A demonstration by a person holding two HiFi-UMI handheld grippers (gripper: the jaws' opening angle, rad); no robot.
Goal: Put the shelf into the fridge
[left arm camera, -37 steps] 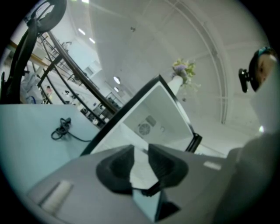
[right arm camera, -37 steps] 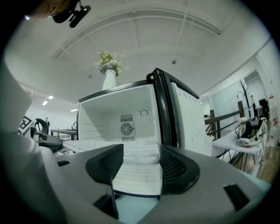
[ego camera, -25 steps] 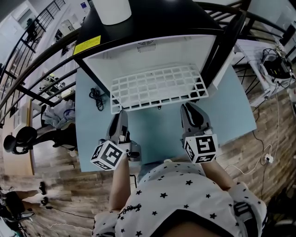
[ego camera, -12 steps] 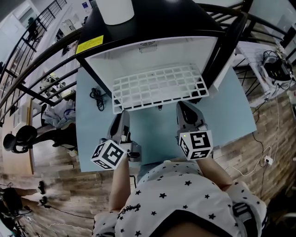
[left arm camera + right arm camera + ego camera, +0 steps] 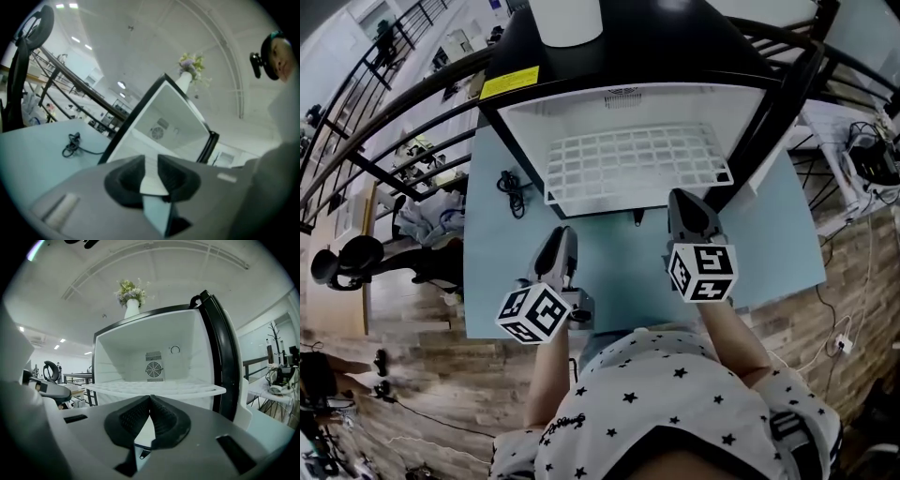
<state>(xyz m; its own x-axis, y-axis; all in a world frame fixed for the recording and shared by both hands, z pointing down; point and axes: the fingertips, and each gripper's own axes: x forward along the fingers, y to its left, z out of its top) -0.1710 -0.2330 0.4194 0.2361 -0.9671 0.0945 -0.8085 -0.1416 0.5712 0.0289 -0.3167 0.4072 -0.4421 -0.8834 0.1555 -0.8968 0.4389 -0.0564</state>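
**Right gripper (image 5: 684, 199) shut, left gripper (image 5: 561, 236) parted, before the open fridge**

Wood-plank floor (image 5: 394, 394) spread round the workplace, with a dark metal railing (image 5: 394, 122) running past on the left and an office chair (image 5: 342, 262) beyond it. A pale blue table (image 5: 769, 244) carried a small black fridge (image 5: 647, 47), its door (image 5: 220, 357) swung wide to the right and its white interior bare to the round fan grille (image 5: 154, 369) at the back. A white vase (image 5: 131, 308) of flowers stood on top.

The white grid shelf (image 5: 633, 159) lay level across the compartment, its front edge at the mouth of the opening. The right gripper, jaws pressed together with nothing between them, pointed at that edge near its right end; whether it touched could not be told. The left gripper sat further back over the table, its jaws having just been closing yet standing apart, with nothing between them. A coiled black cable (image 5: 514, 187) lay on the table left of the fridge.
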